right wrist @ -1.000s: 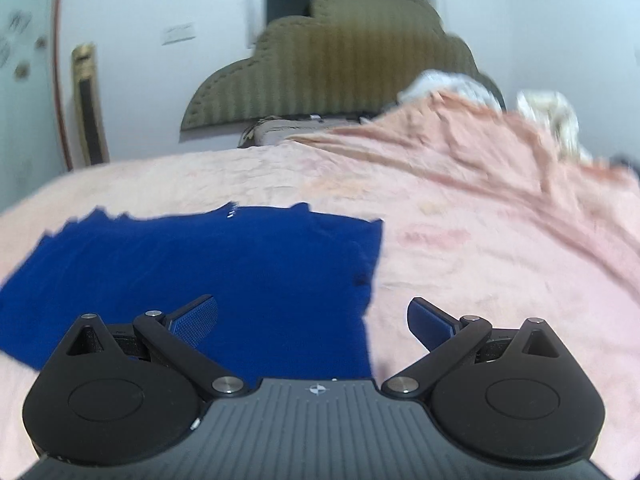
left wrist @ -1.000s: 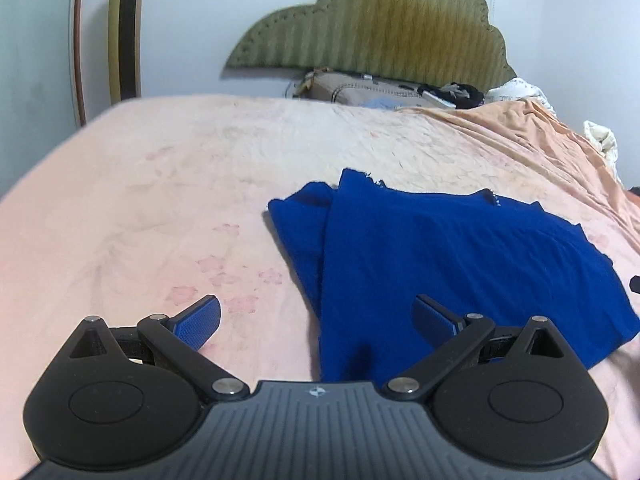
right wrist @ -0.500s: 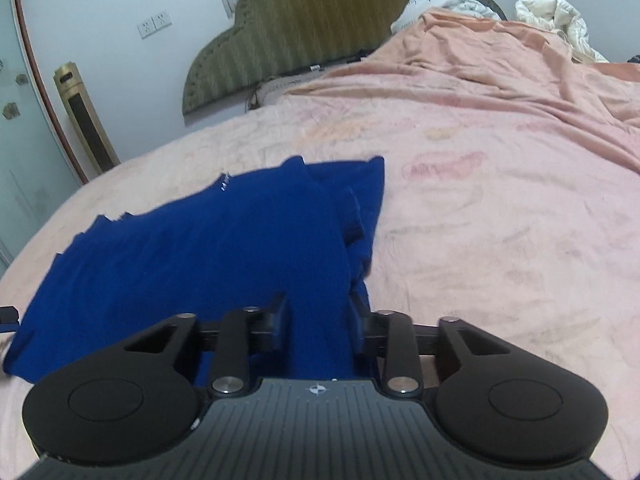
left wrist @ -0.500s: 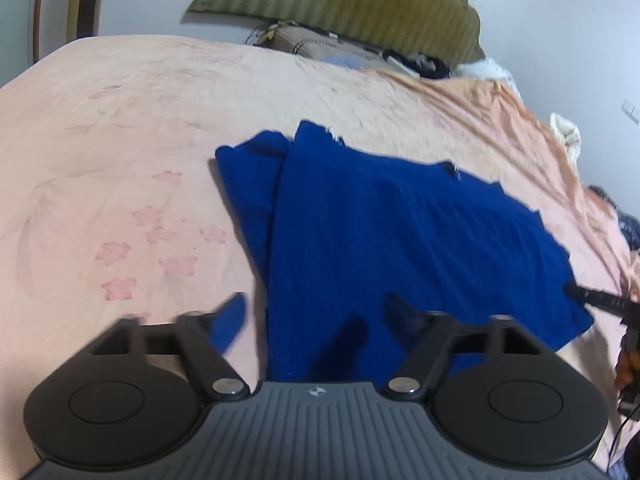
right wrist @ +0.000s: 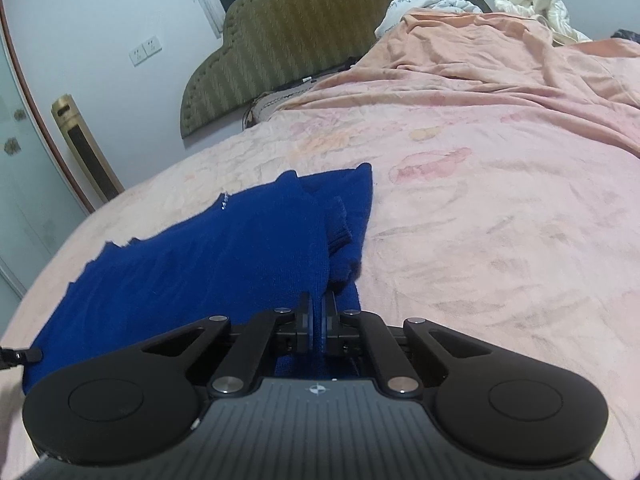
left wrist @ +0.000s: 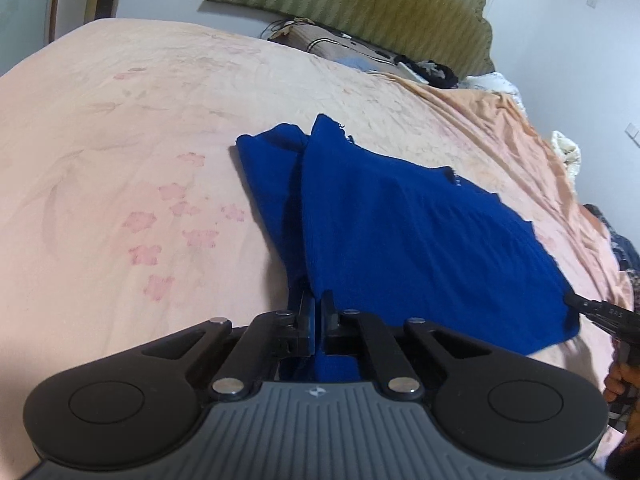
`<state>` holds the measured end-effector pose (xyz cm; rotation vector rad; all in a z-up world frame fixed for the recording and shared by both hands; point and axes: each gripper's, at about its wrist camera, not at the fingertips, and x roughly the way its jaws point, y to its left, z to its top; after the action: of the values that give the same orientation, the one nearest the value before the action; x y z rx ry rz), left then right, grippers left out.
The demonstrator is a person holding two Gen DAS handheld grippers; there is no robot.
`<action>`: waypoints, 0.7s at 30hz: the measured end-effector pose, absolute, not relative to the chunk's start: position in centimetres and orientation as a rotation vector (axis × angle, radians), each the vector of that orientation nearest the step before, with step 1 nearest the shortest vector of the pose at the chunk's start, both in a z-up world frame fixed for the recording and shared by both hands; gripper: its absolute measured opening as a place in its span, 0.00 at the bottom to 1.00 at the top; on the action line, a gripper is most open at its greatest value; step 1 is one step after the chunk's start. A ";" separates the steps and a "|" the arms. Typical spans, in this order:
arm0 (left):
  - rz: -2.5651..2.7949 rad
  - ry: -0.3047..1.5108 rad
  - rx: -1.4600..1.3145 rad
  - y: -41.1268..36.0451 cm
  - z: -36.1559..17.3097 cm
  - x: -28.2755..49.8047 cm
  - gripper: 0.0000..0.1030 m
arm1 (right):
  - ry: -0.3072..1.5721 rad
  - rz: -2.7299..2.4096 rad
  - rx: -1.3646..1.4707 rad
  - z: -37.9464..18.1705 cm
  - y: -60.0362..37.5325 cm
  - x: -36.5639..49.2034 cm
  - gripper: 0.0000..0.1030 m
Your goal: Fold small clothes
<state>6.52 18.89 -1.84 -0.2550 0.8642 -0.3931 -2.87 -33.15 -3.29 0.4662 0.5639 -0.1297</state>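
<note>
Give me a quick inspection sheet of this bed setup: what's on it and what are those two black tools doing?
Surface: bed under a pink floral sheet, wrinkled.
Job's things: blue garment, sides folded in, lying flat.
Clutter: peach blanket bunched by the headboard; bag and dark items at the head end.
Grippers: left gripper and right gripper have just closed, each pinching a near corner of the garment.
Cables: thin cords on the bag.
Surroundings: white walls, wall sockets, gold tower appliance.
</note>
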 end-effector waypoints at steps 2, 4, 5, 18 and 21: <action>-0.406 0.872 -0.269 19.3 -1.8 6.1 0.02 | 0.563 -0.124 0.485 -3.1 -33.5 -3.5 0.05; -0.417 0.884 -0.283 19.6 -2.0 5.7 0.02 | 0.569 -0.122 0.499 -3.0 -33.8 -4.0 0.05; -0.419 0.889 -0.285 19.6 -2.1 5.6 0.02 | 0.573 -0.121 0.505 -3.1 -34.0 -4.2 0.05; -0.445 0.883 -0.346 20.9 -3.1 5.4 0.06 | 0.599 -0.077 0.527 -4.1 -34.0 -4.6 0.43; -0.470 0.904 -0.354 20.7 -3.7 5.2 0.06 | 0.626 -0.070 0.476 -4.2 -33.4 -4.6 0.38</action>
<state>5.22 20.68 -3.75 -0.3538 0.9039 -0.4699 -4.57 -33.36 -4.18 0.4757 0.6260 -0.0697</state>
